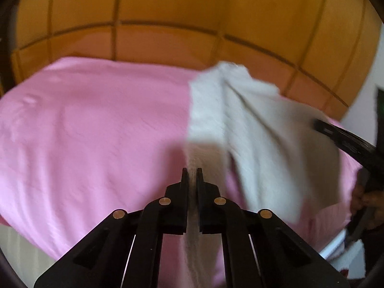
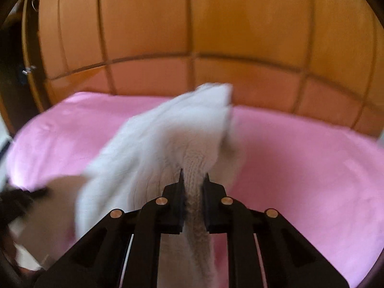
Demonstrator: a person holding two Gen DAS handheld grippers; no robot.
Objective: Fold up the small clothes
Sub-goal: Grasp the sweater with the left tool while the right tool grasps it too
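A small white knitted garment (image 1: 242, 120) hangs lifted above a pink sheet (image 1: 96, 132). My left gripper (image 1: 192, 171) is shut on one edge of the garment, and the cloth runs down between its jaws. My right gripper (image 2: 194, 176) is shut on another edge of the same garment (image 2: 156, 148), which spreads up and to the left in the right wrist view. The right gripper also shows in the left wrist view (image 1: 345, 144) at the far right, behind the cloth. Both views are blurred by motion.
The pink sheet (image 2: 300, 168) covers a bed. An orange wooden panelled wall or headboard (image 1: 168, 12) stands behind it and shows in the right wrist view (image 2: 216, 36) too. A dark door edge with a handle (image 2: 27, 70) is at the far left.
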